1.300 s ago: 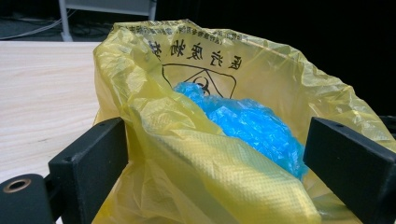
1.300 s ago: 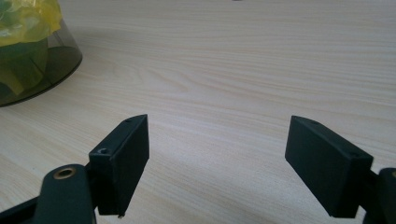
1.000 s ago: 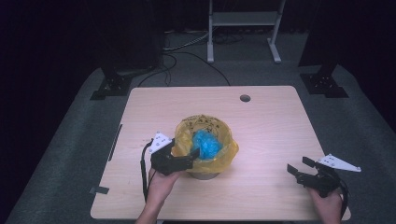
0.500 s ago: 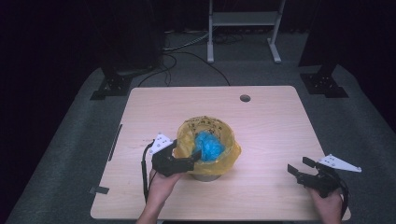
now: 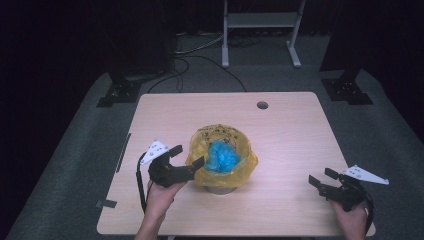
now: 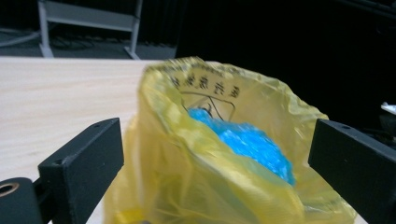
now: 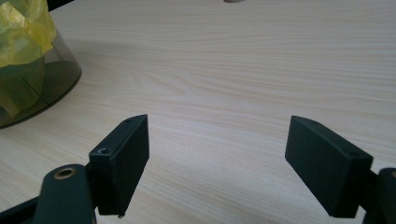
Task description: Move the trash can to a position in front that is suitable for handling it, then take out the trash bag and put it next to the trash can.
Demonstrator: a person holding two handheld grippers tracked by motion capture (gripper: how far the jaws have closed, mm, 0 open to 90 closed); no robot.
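Observation:
A yellow plastic bag [image 5: 240, 167] lines a small dark bin [image 5: 220, 189] at the table's middle, its rim folded over the bin's edge. A crumpled blue item [image 5: 223, 156] lies inside the bag. My left gripper [image 5: 187, 156] is open just left of the bag, with one jaw near the rim. In the left gripper view the bag [image 6: 196, 158] sits between the spread jaws of the gripper [image 6: 217, 135], and the blue item [image 6: 252, 142] peeks out. My right gripper [image 5: 322, 176] is open near the table's front right corner, over bare wood [image 7: 219, 126], nothing between its jaws.
The wooden table [image 5: 300, 130] has a cable hole [image 5: 262, 105] at the back. A black strip [image 5: 122, 152] lies along its left edge. The bin's dark wall [image 7: 42, 88] is left of my right gripper. Stand legs [image 5: 260, 30] stand on the floor behind.
My left gripper's jaws have spread apart at the bag's left rim and the hand has shifted slightly left. The right gripper has stayed put.

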